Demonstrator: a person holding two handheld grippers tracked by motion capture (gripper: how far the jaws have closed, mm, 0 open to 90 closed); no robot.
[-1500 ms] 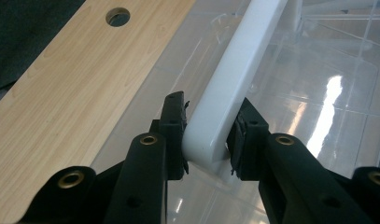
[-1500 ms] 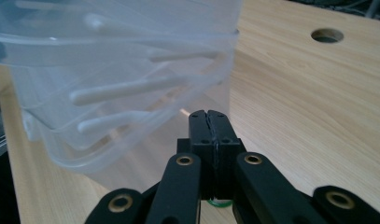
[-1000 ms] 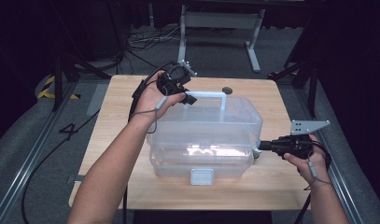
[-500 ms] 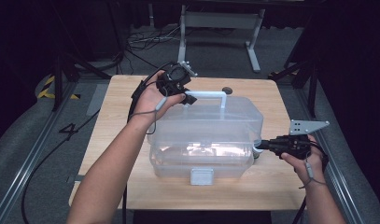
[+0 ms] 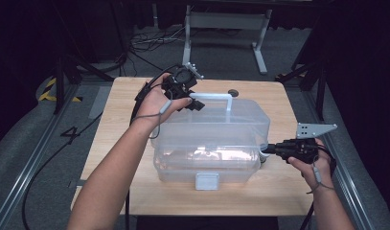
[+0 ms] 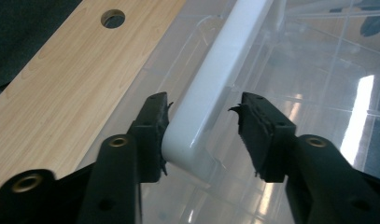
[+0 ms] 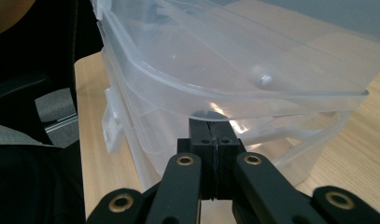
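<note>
The left hand-held gripper point(image 6: 204, 133), its jaws just spread, straddles the white handle point(image 6: 215, 88); the right hand-held gripper point(image 7: 217, 140) is pressed together.

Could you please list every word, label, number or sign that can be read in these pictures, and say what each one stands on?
"4": a large dark figure marked on the grey floor to the left of the wooden table, in the high view.
The yellow and black striped marking on the floor farther back carries no writing.
The clear plastic box and its white handle bear no readable text.
</note>
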